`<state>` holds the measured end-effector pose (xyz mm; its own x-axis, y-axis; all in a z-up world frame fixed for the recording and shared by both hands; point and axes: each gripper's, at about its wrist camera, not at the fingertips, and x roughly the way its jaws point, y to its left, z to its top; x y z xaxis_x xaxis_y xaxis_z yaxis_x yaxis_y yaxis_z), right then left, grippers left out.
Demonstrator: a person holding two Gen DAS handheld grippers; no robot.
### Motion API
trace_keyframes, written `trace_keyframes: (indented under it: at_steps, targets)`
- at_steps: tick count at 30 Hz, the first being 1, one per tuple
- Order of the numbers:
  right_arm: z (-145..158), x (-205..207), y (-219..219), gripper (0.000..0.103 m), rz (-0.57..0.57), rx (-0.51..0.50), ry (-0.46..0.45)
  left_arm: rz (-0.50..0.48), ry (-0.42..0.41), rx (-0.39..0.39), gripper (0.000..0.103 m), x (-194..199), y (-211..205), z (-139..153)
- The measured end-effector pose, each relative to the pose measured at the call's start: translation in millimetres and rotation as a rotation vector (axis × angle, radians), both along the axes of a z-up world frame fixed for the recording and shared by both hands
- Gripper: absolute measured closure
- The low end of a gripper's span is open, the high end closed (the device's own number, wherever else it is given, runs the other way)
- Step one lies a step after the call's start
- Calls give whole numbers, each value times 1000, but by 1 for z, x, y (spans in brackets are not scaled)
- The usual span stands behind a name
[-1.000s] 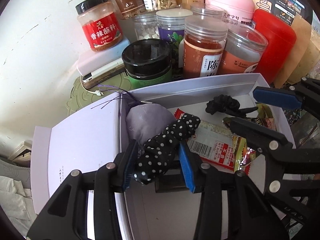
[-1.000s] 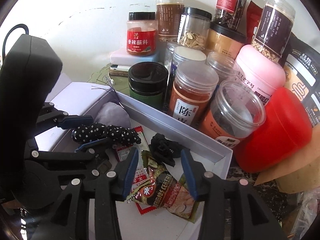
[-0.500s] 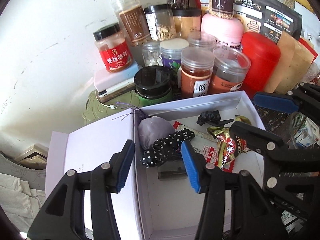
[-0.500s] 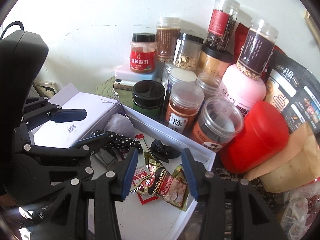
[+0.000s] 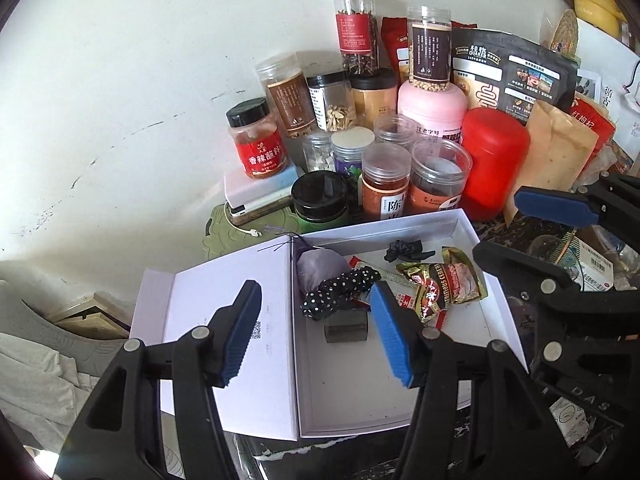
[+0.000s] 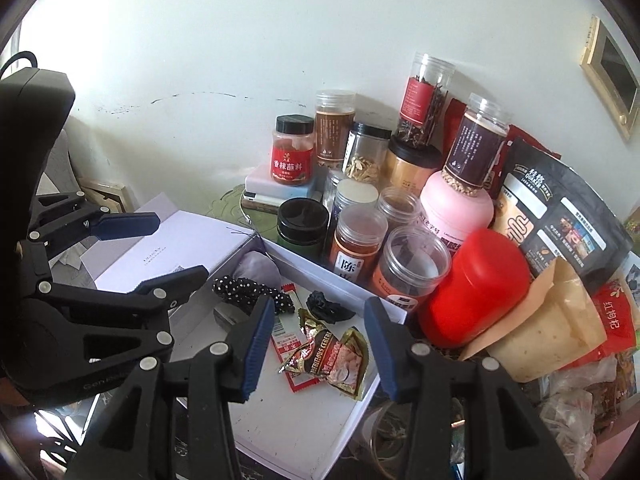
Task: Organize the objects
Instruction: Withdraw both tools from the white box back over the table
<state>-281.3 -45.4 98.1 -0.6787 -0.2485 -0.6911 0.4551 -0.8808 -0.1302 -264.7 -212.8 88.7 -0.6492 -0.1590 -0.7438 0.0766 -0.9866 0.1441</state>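
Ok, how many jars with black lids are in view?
4: red-label chili jar at back left, seed jar right of it, tan jar further right, dark green jar against the box. More may be hidden.

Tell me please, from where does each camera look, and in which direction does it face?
Left wrist: on the left gripper, looks down at the white box; right gripper shows at right.
Right wrist: on the right gripper, faces the box's right side and red container; left gripper shows at left.
Shared: polka-dot cloth, cereal packet, jars.
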Motion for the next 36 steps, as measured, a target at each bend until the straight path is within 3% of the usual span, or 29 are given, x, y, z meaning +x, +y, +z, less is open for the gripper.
trace_keyframes:
  at_steps: [3, 19, 36]
  targets:
    - [9, 12, 3, 48, 0, -11, 19, 6, 23, -2, 43, 14, 2, 13]
    - [48, 82, 22, 47, 6, -31, 102, 17, 93, -24, 34, 93, 23, 66]
    - [51, 157, 54, 43, -2, -49, 135, -2, 128, -28, 27, 173, 68, 76]
